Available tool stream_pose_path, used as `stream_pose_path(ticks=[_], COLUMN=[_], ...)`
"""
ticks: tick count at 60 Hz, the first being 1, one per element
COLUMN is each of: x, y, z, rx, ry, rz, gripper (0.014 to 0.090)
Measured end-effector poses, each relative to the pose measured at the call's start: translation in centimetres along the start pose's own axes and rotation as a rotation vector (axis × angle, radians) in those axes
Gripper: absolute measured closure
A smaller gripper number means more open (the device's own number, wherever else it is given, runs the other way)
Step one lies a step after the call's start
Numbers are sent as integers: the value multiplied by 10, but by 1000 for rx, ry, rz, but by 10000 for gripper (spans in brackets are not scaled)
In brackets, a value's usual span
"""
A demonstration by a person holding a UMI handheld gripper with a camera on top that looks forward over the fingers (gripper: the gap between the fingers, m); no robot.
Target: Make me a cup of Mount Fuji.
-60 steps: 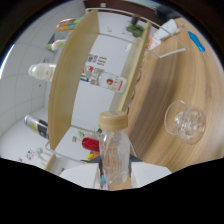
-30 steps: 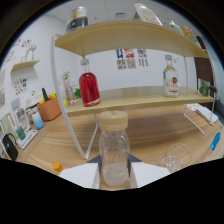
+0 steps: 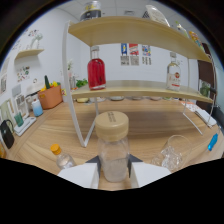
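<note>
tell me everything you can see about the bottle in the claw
The clear bottle stands upright between the white fingers of the claw, which press on its lower body from both sides. It looks like transparent glass or plastic, apparently empty, closed with a wide tan lid. It is held before the wooden counter.

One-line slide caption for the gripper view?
Gripper shut on a clear bottle with a wooden cap, facing a wooden shelf holding a red bottle.
</note>
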Motion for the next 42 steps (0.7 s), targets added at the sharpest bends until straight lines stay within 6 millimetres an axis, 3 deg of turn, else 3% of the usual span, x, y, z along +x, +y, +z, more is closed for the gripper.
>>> stream_pose_path(ticks=[3, 8, 9, 13, 22, 36, 42], x=[-1, -1, -1, 2, 16, 69, 83], y=[3, 7, 7, 4, -25, -54, -82], z=[-1, -5, -7, -13, -45, -102, -125], rx=[-17, -52, -58, -79, -50, -105, -131], ry=[-6, -17, -18, -24, -17, 81, 99], rz=[0, 10, 11, 20, 32, 30, 37], gripper=[606, 484, 447, 181, 189, 197, 199])
